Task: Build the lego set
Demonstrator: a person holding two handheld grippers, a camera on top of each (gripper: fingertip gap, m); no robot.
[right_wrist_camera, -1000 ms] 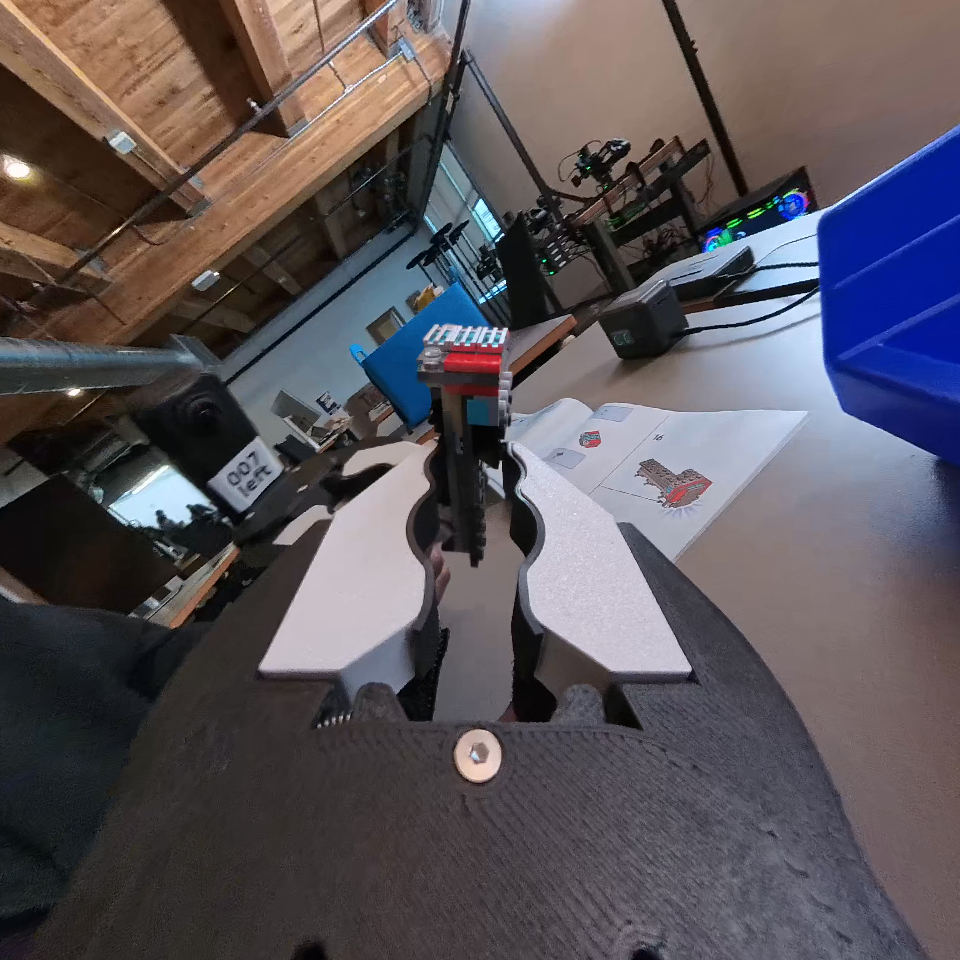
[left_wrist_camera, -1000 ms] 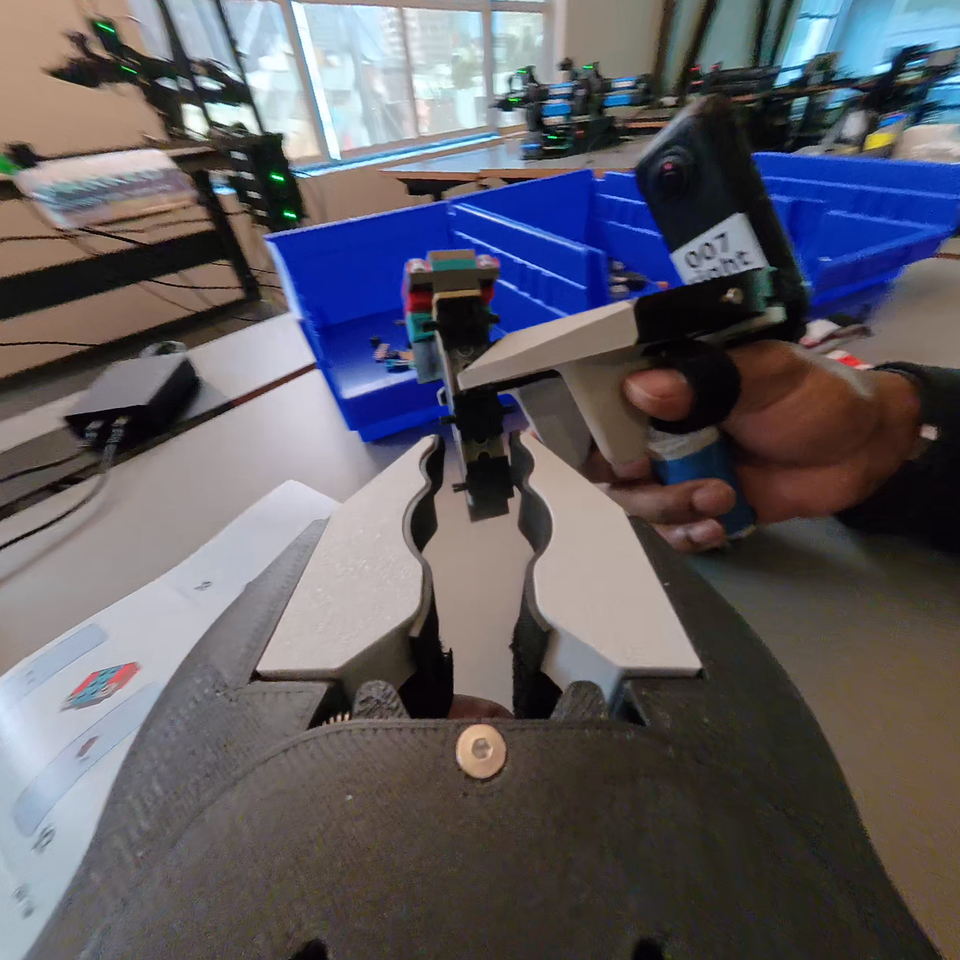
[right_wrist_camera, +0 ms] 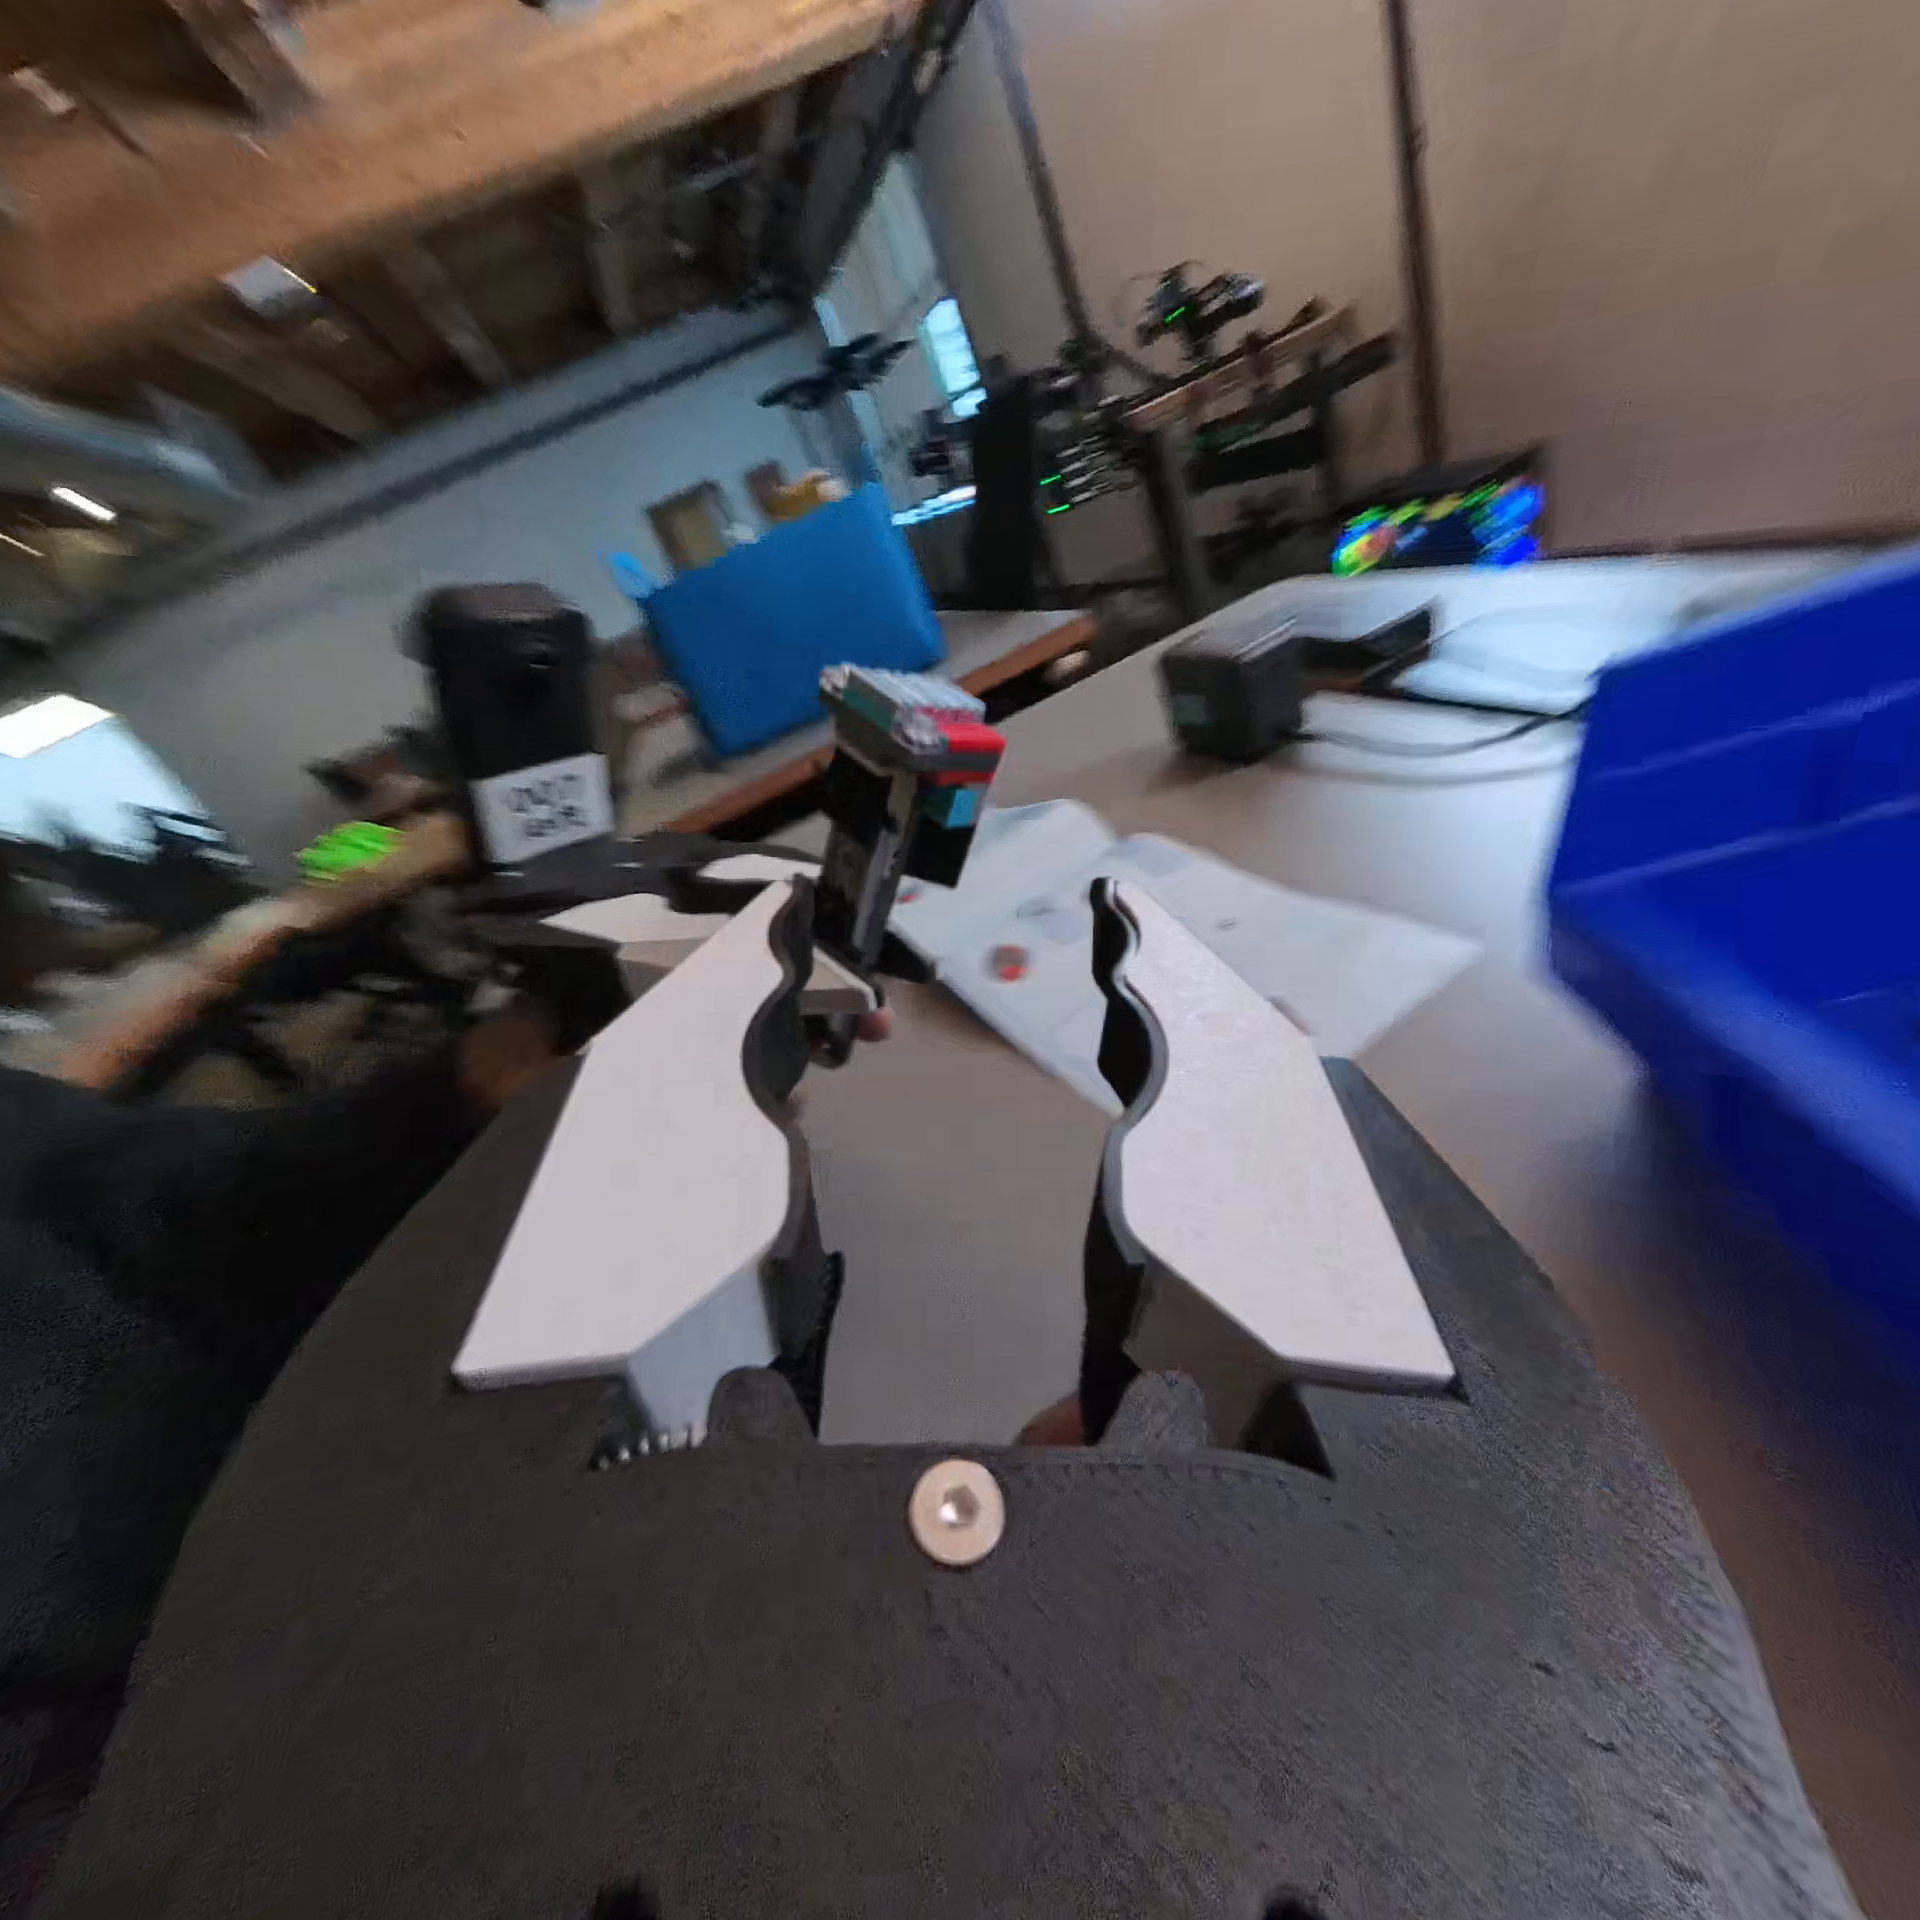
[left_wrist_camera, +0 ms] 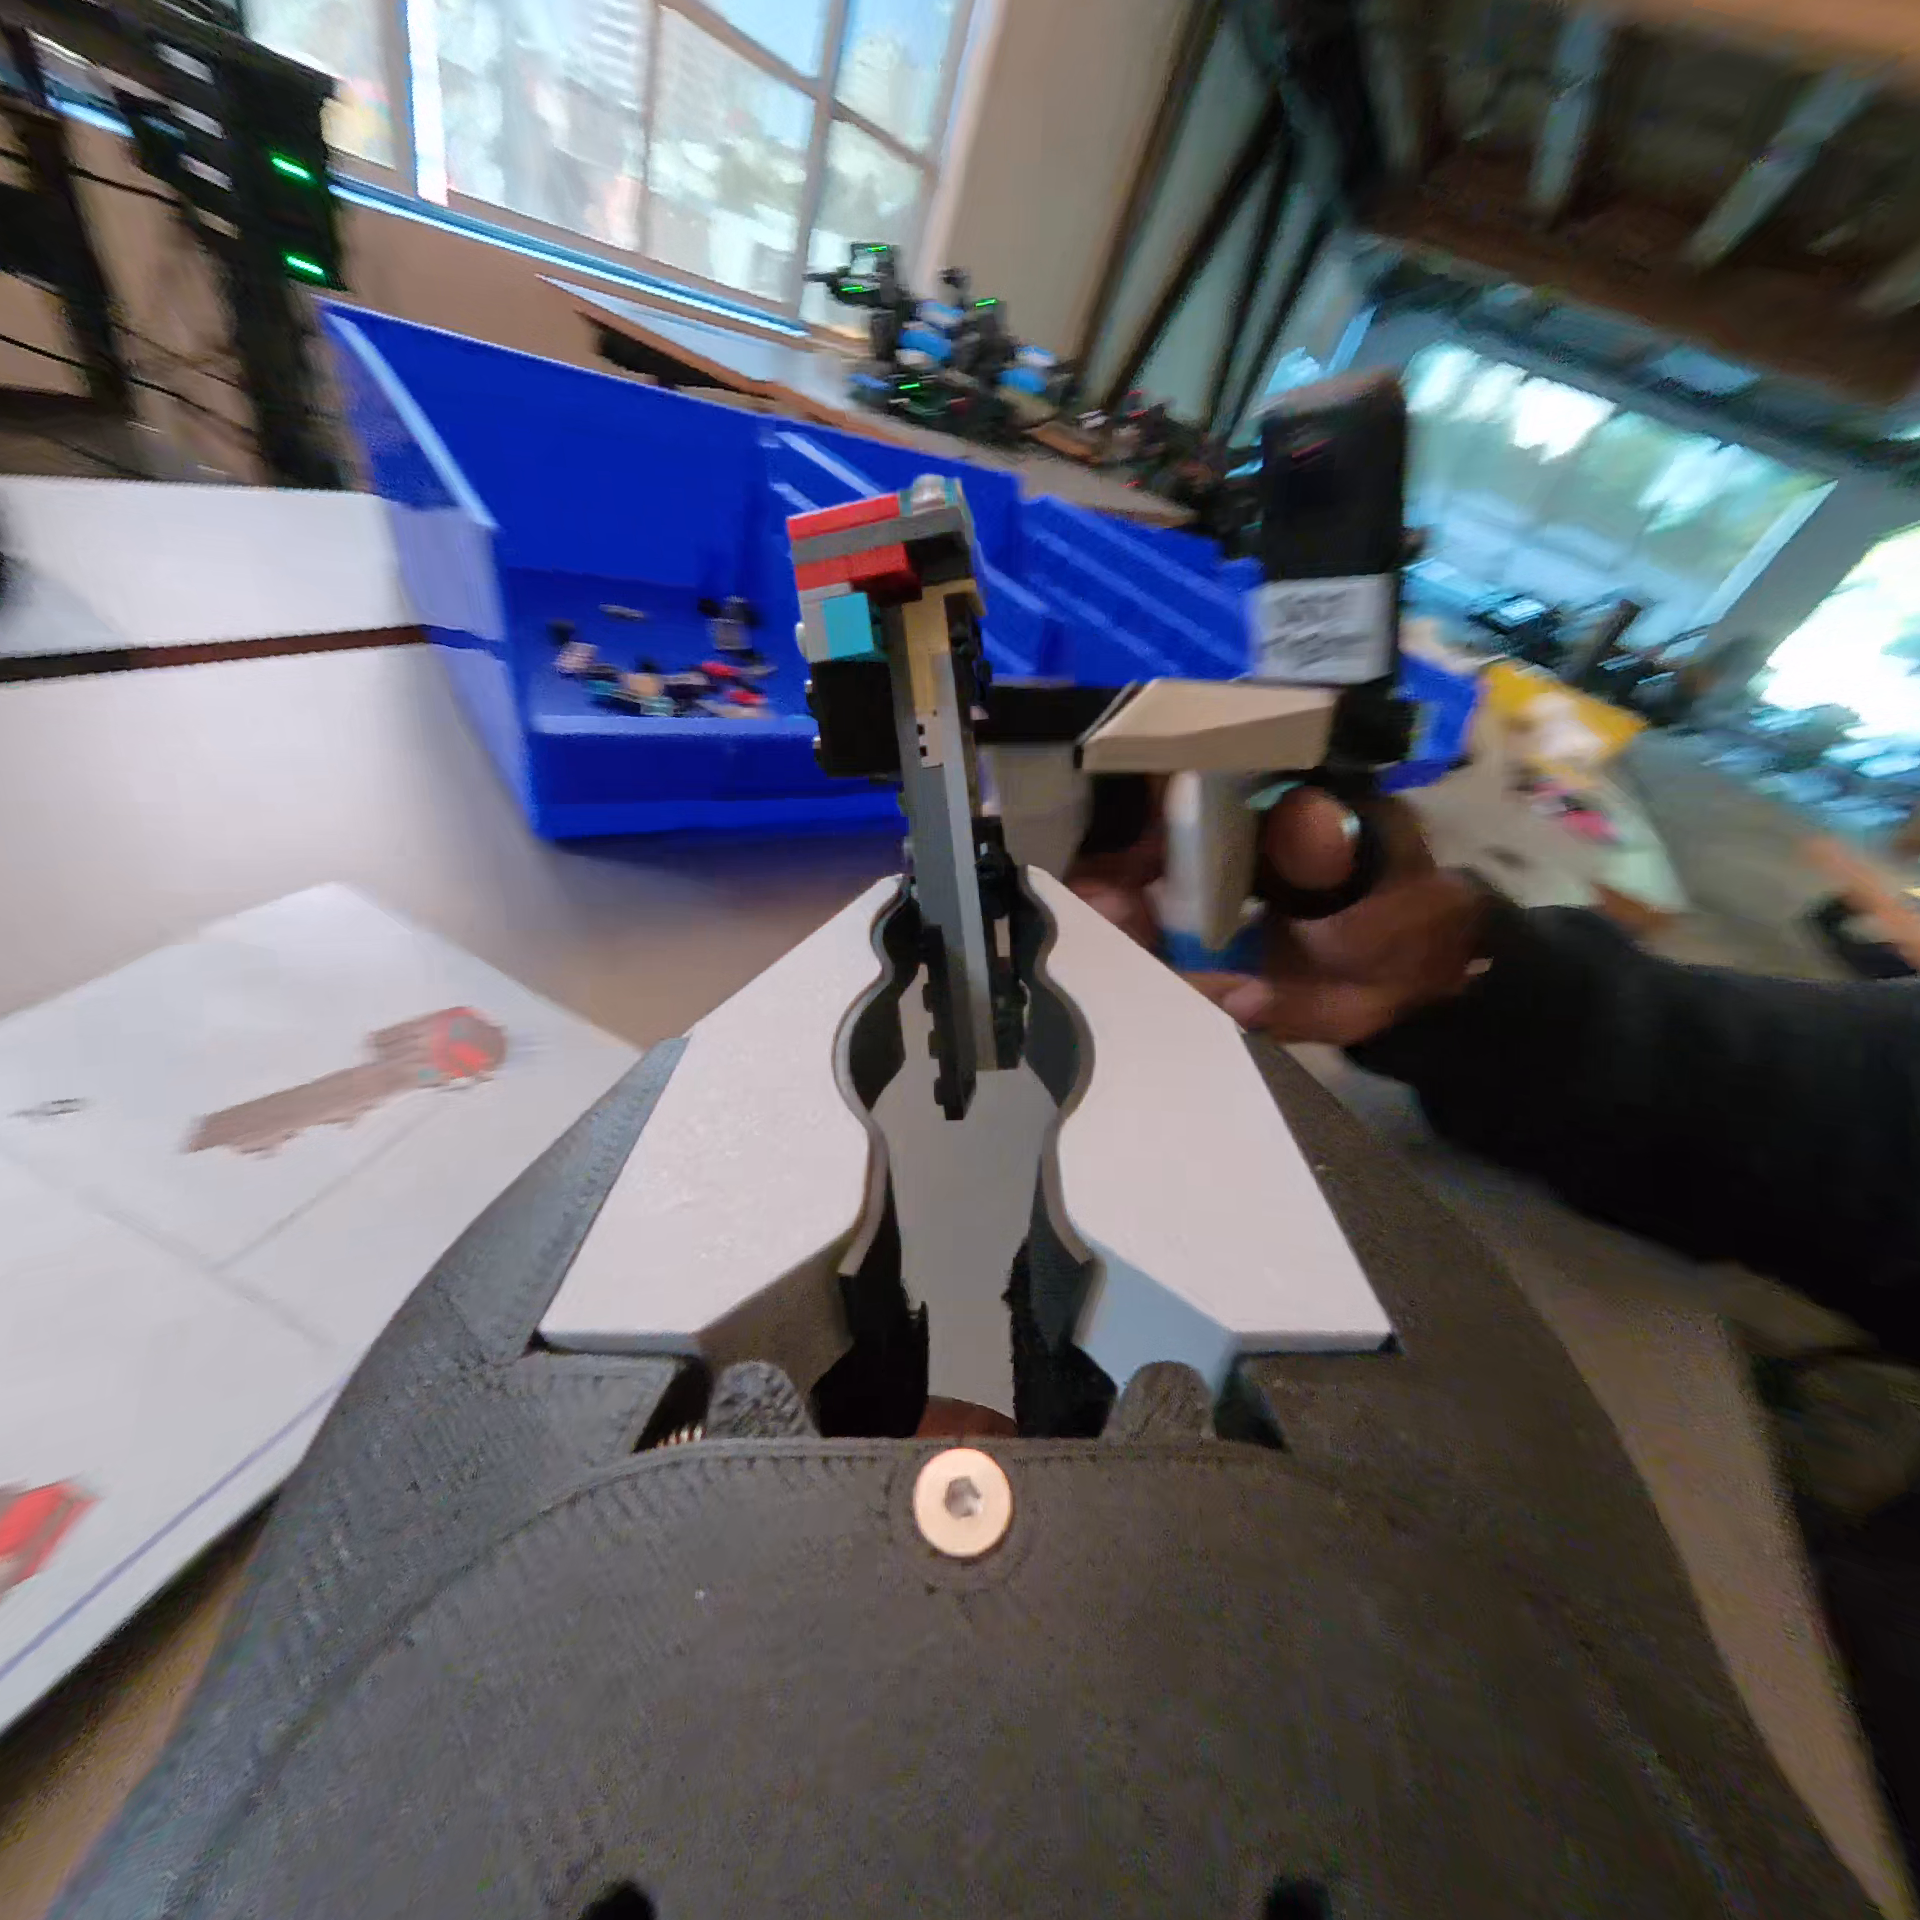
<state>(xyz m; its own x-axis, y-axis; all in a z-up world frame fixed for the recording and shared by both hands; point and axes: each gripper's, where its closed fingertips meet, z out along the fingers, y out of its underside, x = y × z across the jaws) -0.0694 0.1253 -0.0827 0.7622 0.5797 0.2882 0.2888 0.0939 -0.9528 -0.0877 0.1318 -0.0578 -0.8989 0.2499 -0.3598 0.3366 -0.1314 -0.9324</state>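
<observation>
The lego model [left_wrist_camera: 883, 613] has a red, grey and teal head on a long grey and black stem. My left gripper [left_wrist_camera: 961, 894] is shut on the stem and holds the model upright above the table. My right gripper [right_wrist_camera: 948, 896] is open and empty, its fingers wide apart. In the right wrist view the model [right_wrist_camera: 904, 790] stands just beyond its left fingertip, held from the left by my left gripper [right_wrist_camera: 831, 997]. In the left wrist view the right gripper [left_wrist_camera: 1195, 727] is held by a hand just right of the model.
A blue bin [left_wrist_camera: 623, 520] with several loose pieces [left_wrist_camera: 665, 675] stands behind the model; it also shows in the right wrist view [right_wrist_camera: 1766, 883]. An open instruction booklet [left_wrist_camera: 208, 1143] lies on the grey table at the left. A black box [right_wrist_camera: 1231, 696] with cables sits farther back. Both grippers' tips are close together, under 4 cm apart.
My right gripper was shut on the model and has opened and let go. My left gripper keeps its hold on the stem. Both views have swung and tilted.
</observation>
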